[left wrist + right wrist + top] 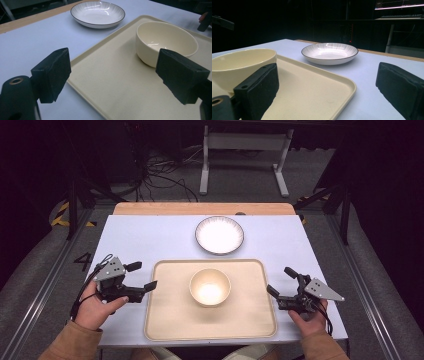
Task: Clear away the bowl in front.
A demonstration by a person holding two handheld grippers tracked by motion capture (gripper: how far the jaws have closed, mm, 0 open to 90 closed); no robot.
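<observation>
so your left gripper [141,276] and right gripper [281,281] both sit with their jaws spread wide and nothing between them, one at each short side of the cream tray [165,320]. the tray's left edge lies just ahead of your left fingers [51,75], and its right edge is just beside your right fingers [258,92], with one pad over the tray and the other over the table [150,237].

the tray looks like stiff, light moulded plastic with a low raised rim, and that rim is your hold: let each pair of pads close over it at the middle of its side, one pad above, one below. it probably won't flex much, but the matte surface may be slick under the pads.

the cream bowl [210,287] stands loose at the tray's centre, between your two grippers. it looks like ceramic, so heavier than the tray, breakable, and free to slide if you tip. keep both sides level.

beyond your fingertips, apart from the tray, rests the white plate [219,235].
</observation>
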